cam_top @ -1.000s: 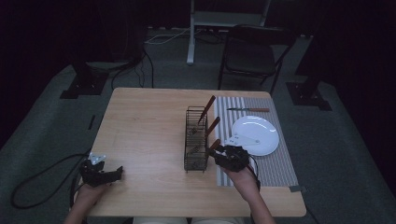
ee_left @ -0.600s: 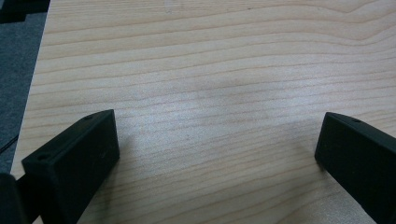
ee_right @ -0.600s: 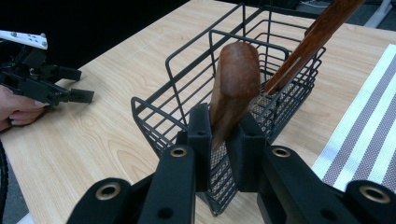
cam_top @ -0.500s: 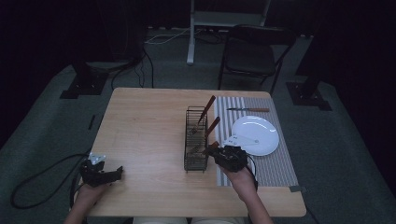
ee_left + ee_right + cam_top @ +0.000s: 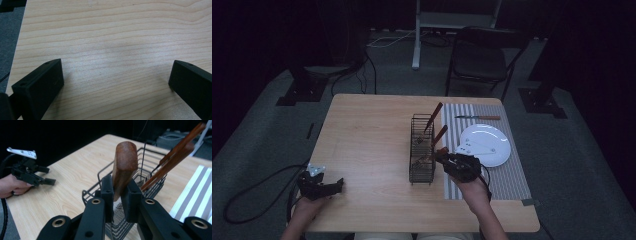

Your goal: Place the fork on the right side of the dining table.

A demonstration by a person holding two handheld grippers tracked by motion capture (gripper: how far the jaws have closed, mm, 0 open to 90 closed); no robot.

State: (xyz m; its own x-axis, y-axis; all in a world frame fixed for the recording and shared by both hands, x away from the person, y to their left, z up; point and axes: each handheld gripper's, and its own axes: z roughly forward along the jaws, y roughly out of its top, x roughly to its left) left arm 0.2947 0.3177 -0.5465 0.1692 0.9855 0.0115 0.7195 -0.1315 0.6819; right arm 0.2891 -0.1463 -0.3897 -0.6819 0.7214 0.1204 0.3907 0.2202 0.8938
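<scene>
Wooden-handled utensil (image 5: pixel 124 167) is pinched between the right gripper's (image 5: pixel 119 192) two black jaws, right over the near end of the black wire caddy (image 5: pixel 422 150). Can't say what kind of utensil it is: the business end goes down behind the jaws and into the mesh, so all I can make out is the rounded brown handle. From the high view it's tiny and dim, just a reddish stub poking out past the gripper (image 5: pixel 446 156).

Handle stands close to upright, butt end up, long axis running down into the caddy with a slight lean. Two other brown handles (image 5: pixel 175 157) lean out of the caddy's far part at a steeper slant, tips hidden in the wire.

Right hand (image 5: pixel 474 190) comes in from the table's near edge, forearm angled toward the caddy, resting over the striped mat (image 5: pixel 512 175) next to the white plate (image 5: pixel 492 150). A knife (image 5: pixel 477 118) lies on the mat's far end.

Left gripper (image 5: pixel 337 185) sits at the near left corner of the table (image 5: pixel 367 130), jaws spread wide with only bare wood between them, left hand (image 5: pixel 307 207) partly cut off by the frame edge.
</scene>
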